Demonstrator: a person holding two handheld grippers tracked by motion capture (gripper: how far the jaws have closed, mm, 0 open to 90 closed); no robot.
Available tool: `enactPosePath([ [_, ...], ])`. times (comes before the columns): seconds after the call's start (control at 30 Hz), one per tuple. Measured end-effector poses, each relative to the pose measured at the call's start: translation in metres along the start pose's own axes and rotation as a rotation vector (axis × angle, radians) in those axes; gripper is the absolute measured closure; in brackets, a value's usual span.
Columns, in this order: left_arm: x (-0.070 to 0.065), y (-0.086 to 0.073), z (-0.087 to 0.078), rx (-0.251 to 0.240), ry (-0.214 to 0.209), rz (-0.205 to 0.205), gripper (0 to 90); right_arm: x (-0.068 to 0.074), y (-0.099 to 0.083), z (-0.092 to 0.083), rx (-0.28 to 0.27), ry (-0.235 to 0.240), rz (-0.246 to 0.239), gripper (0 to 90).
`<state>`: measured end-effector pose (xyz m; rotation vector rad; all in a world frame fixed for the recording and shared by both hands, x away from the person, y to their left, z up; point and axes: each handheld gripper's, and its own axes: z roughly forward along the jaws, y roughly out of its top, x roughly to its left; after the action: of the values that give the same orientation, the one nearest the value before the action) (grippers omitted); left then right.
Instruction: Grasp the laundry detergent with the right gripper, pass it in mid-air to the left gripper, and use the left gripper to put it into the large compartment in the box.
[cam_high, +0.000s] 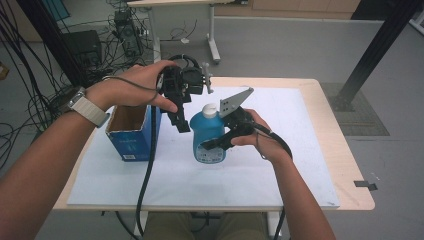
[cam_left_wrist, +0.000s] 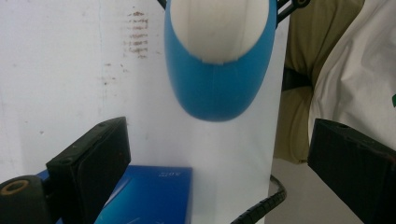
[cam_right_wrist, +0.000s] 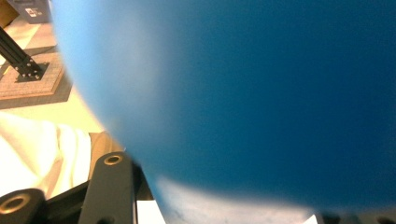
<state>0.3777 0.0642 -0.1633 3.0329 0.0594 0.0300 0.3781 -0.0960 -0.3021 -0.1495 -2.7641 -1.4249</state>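
Blue plastic crowds my right gripper view: the bottle (cam_high: 208, 137) is pinched in my right gripper (cam_high: 216, 144), jaws clamped on its lower body, and it looks held upright just above the white sheet (cam_high: 280, 170), near the middle of the bench (cam_high: 345, 165), though I cannot tell whether its base still touches. My left gripper (cam_high: 181, 119) hangs just left of the bottle's white cap (cam_high: 211, 109), jaws spread wide with nothing between them; in the left gripper view the bottle (cam_left_wrist: 219, 70) sits ahead of those jaws and the box (cam_left_wrist: 149, 196) lies below. I judge the step to be carrying the bottle toward the open blue box (cam_high: 134, 131), which stands at the left edge of the sheet with its mouth up. Next I would need to lift the bottle clear of the box's rim, bring it over the opening and lower it straight, keeping the left gripper out of the way or using it to steady the box. Around the bench the floor is grey, with cables (cam_high: 30, 75) and black equipment (cam_high: 82, 47) at the far left and a dark frame post (cam_high: 370, 50) on the right.
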Motion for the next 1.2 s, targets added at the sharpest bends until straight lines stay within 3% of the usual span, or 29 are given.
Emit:
enactPosePath([
  [0.7,0.003,0.010,-0.006,0.025,0.006,-0.008,6.0,-0.003,0.015,0.023,0.020,0.027,-0.011,44.2],
  [1.2,0.005,0.018,-0.004,0.037,0.009,-0.011,6.1,-0.001,0.018,0.025,0.020,0.029,-0.017,44.2],
])
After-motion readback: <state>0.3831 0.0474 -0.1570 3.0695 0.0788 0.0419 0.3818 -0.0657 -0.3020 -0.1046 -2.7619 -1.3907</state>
